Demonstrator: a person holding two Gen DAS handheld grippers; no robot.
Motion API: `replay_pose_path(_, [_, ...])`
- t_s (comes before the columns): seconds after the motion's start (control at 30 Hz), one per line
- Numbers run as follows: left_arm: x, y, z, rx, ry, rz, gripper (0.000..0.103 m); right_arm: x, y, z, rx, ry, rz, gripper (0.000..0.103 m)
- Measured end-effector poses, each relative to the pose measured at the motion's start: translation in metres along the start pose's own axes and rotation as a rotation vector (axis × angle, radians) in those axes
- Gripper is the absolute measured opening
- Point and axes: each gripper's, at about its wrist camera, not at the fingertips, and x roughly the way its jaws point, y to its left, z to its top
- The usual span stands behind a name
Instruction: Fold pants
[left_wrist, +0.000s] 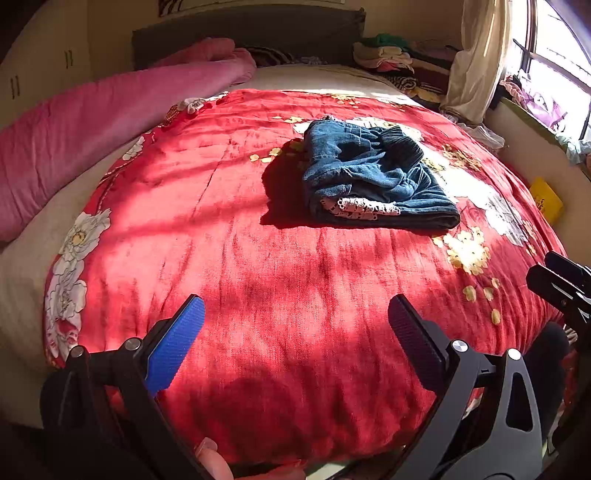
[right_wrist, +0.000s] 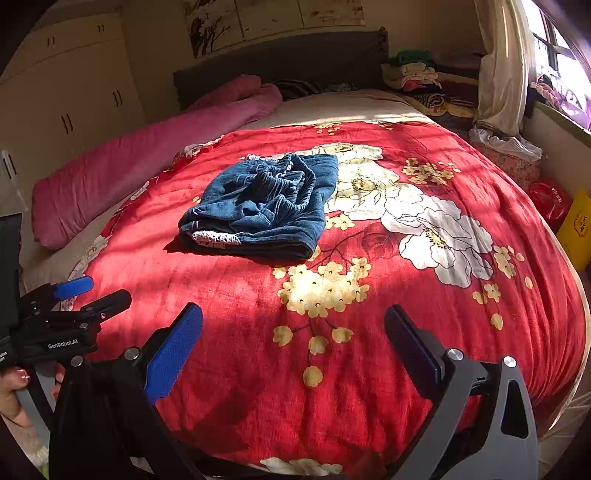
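Blue pants (left_wrist: 373, 177) lying as a folded bundle mid-bed on the red blanket (left_wrist: 258, 258), well apart from both grippers, waistband bunched on top and a white lace trim (left_wrist: 360, 206) poking out at the near edge. Left gripper (left_wrist: 295, 339) hovering above the blanket's near end, fingers wide apart, nothing between them. Right gripper (right_wrist: 293, 347) likewise held over the near blanket, fingers spread and empty, with the left tool visible low at its side. Judged from the compact stack, folding looks mostly or wholly done, though the top layers sit rumpled, not flat. Risks from here: grabbing only the top layer would peel the bundle open and undo the fold; pinching the ribbed waistband alone could drag the whole stack across the plush blanket instead of flattening it. Soft bedding underneath gives way, so pressing down to smooth creases may sink the bundle and skew its edges. Catching blanket pile together with denim would lift both. Strong sun and hard shadow along the far side of the pants hide that edge, making a misjudged grasp there likely. Pink quilt (left_wrist: 92, 122) along one side of the bed lies far enough off to stay out of play.
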Motion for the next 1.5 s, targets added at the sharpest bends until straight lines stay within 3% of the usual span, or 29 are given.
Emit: replay_pose_path(1.5, [0.008, -0.006, -0.005, 0.021, 0.041, 0.017, 0.093, 0.015, -0.003, -0.004, -0.012, 0.032, -0.014, 0.098])
